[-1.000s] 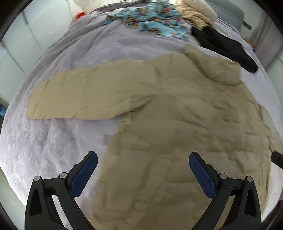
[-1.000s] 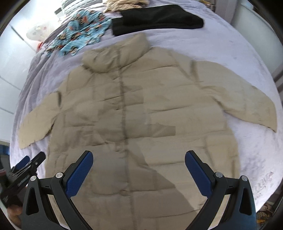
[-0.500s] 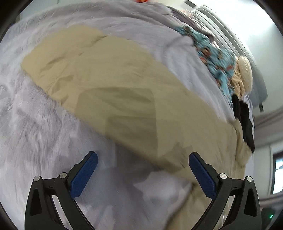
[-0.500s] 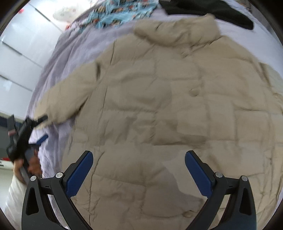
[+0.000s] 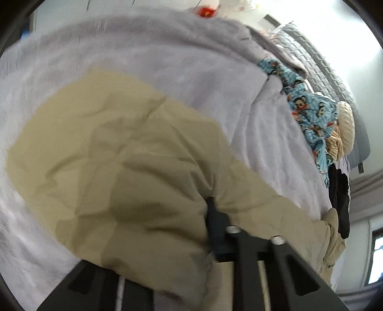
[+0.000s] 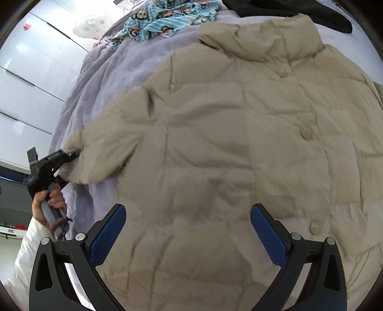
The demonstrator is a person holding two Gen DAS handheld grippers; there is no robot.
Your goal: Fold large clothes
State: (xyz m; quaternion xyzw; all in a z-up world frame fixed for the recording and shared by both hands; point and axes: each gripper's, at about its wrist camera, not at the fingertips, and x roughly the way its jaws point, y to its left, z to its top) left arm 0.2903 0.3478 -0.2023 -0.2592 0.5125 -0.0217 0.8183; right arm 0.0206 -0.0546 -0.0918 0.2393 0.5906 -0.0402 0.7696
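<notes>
A beige padded jacket (image 6: 239,134) lies front up on a lilac bedcover (image 6: 115,79), collar toward the far end. Its left sleeve (image 5: 107,155) fills the left wrist view. My left gripper (image 6: 69,155) is shut on the sleeve's cuff end; in its own view the sleeve bulges over the fingers and hides the left one. My right gripper (image 6: 188,229) is open and empty, just above the jacket's lower front, blue pads (image 6: 107,236) apart.
A blue patterned garment (image 6: 165,16) and a black garment (image 6: 311,14) lie beyond the collar. A cream knit item (image 5: 344,129) sits by the blue one. White cupboard doors (image 6: 28,79) stand to the left of the bed.
My left gripper went from open above the sleeve to shut on its cuff end. My right gripper moved closer over the jacket's front and stayed open.
</notes>
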